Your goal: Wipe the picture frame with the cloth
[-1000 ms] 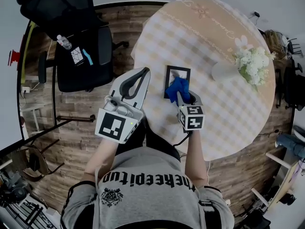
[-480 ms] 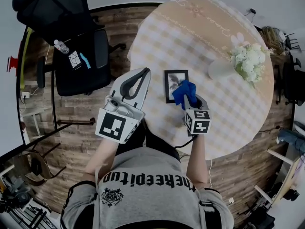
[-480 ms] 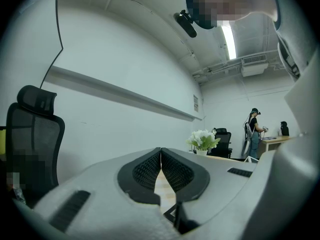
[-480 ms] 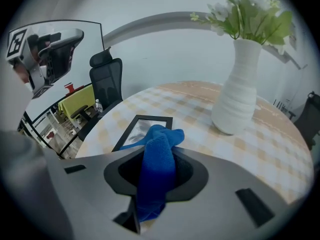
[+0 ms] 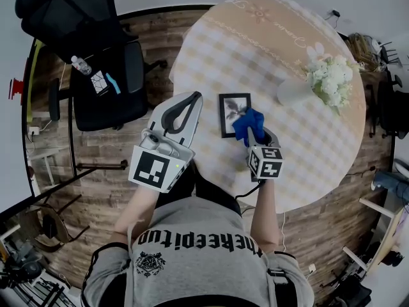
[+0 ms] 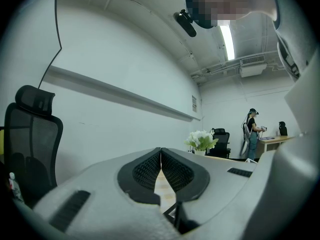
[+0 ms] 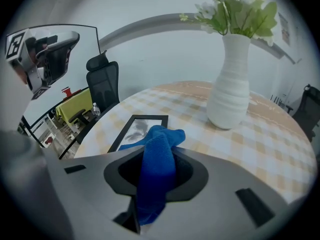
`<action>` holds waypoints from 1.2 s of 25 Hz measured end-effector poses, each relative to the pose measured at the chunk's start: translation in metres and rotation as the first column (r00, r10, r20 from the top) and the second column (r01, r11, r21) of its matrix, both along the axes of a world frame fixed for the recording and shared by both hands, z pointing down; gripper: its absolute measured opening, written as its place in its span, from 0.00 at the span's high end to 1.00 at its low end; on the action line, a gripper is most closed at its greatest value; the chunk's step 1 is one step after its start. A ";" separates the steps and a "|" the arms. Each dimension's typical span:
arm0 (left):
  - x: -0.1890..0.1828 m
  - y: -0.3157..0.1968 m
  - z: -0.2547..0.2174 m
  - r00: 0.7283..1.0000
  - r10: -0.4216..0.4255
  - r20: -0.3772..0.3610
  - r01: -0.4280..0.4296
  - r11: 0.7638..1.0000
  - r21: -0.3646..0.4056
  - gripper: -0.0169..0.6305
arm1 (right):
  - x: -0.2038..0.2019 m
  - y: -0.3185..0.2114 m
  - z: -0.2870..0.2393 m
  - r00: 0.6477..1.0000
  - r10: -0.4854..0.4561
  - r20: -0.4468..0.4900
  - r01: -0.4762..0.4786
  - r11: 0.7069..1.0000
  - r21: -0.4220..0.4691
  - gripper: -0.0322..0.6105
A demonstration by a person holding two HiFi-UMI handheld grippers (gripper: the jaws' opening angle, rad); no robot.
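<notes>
Checked beige counter (image 5: 319,139) over plank floor (image 5: 108,190); black picture frame (image 5: 233,114) flat, blue cloth (image 5: 248,121) (clamped in right tongs (image 5: 254,131)) at its right edge; left tongs (image 5: 193,97) together.

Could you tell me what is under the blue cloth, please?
The cloth, clamped in the right gripper, covers the near right corner of the picture frame; the rest of it shows. Whether they touch is hidden.
</notes>
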State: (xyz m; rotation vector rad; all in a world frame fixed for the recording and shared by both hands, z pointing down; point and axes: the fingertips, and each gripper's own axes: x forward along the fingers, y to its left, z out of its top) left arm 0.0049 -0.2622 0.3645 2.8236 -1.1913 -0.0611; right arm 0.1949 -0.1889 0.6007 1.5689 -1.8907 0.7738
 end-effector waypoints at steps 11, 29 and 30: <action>-0.001 0.016 -0.012 0.999 0.038 0.003 -0.038 0.999 -0.003 0.95 | -0.025 -0.007 -0.055 0.998 0.001 0.058 -0.011 0.984 0.177 0.80; 0.002 0.056 -0.038 0.987 0.157 -0.022 -0.155 0.984 0.083 0.95 | -0.048 0.015 -0.160 0.997 0.050 0.056 -0.069 0.904 0.422 0.80; 0.002 0.059 -0.039 0.986 0.164 -0.021 -0.162 0.984 0.078 0.95 | -0.049 0.017 -0.164 0.997 0.052 0.059 -0.073 0.899 0.432 0.80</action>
